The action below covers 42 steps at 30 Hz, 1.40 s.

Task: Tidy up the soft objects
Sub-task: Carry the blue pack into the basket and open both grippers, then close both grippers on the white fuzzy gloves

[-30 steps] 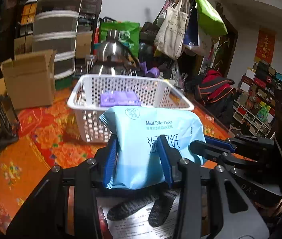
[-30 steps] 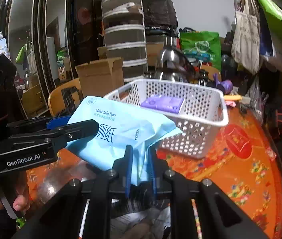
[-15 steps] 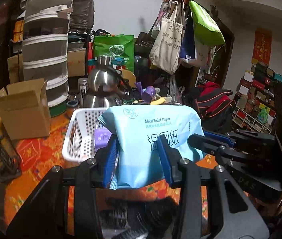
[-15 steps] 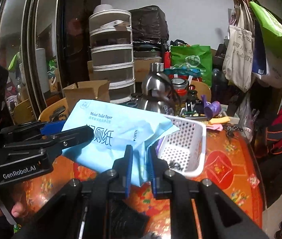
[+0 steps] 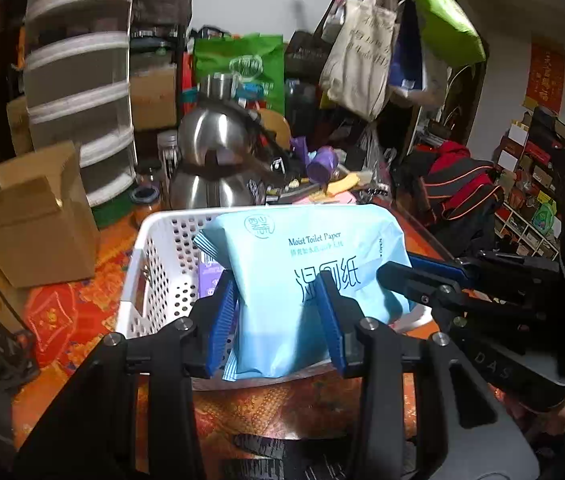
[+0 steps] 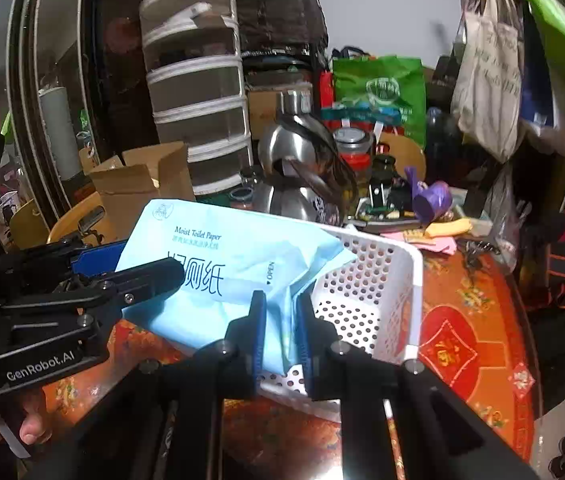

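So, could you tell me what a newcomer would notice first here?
A light blue wipes pack, held by both the left gripper and the right gripper over a white basket. Behind it stands a shiny steel kettle on the orange patterned table.

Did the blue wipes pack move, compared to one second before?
Yes. The blue wipes pack, held by both grippers, went from in front of the white basket to above it.

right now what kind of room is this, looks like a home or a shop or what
Most likely a cluttered room in a home, used for living and storage. A steel kettle stands on a table with a red patterned cloth, tote bags hang from a coat rack, and stacked plastic drawers stand behind.
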Each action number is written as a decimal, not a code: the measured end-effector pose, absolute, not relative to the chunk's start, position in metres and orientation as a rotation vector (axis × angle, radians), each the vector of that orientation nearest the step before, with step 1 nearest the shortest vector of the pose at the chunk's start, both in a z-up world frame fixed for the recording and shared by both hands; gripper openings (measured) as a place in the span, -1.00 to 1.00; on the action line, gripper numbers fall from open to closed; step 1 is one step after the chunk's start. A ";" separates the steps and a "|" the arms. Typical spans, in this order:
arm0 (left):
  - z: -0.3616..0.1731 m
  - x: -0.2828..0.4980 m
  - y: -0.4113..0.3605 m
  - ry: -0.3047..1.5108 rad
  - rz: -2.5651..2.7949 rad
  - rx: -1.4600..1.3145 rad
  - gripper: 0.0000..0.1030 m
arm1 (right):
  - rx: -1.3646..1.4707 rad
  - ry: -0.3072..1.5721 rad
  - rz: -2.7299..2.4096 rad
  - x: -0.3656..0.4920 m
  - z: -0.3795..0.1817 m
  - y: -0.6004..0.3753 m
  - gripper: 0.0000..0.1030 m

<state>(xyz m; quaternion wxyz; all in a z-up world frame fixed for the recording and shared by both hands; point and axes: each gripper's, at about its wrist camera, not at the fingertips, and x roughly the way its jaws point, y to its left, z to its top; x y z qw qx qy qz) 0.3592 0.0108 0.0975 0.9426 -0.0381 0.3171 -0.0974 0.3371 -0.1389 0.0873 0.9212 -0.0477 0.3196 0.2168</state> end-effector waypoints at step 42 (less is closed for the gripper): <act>0.026 0.354 0.045 0.713 -0.075 -0.146 0.57 | -0.050 0.744 0.334 0.360 0.034 -0.161 0.31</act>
